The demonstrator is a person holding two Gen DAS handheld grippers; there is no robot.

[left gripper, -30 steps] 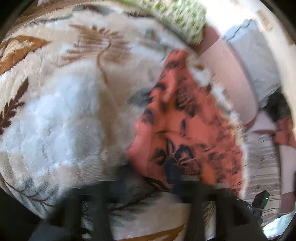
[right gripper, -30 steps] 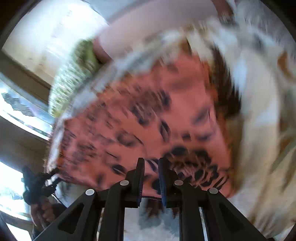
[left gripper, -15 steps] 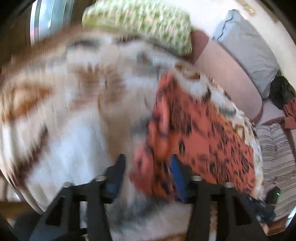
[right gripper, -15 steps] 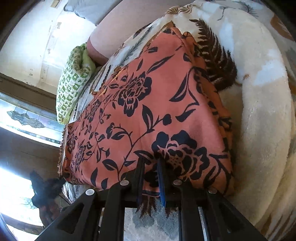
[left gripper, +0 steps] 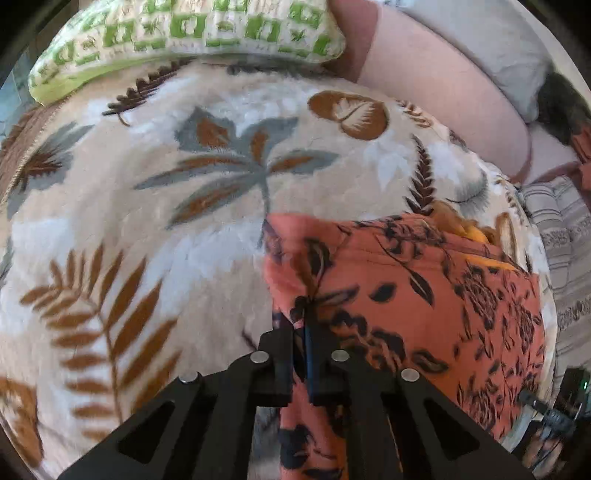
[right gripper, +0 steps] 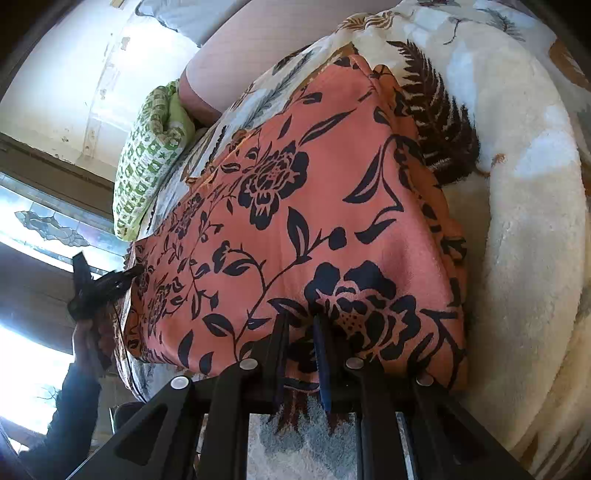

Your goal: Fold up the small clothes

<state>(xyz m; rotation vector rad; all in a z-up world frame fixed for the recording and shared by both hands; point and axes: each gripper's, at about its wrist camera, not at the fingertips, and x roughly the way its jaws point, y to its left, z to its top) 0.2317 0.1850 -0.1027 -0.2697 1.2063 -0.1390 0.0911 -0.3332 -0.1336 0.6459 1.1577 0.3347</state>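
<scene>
Both grippers are clamped on the coral floral garment (right gripper: pixel 314 206), which is spread on the leaf-patterned blanket (left gripper: pixel 147 221).

The left gripper (left gripper: pixel 301 332) is pinched tight on a corner of the cloth, near a green-checked pillow (left gripper: pixel 184 33). The right gripper (right gripper: pixel 301 328) is closed on the near edge, cloth being pressed between its narrow jaws. In the right wrist view, the left gripper is seen at the garment's far corner.

no readable text, label, brand, number or sign shows in either wrist view; the cloth and bedding ahead of both grippers bear only patterns.
</scene>
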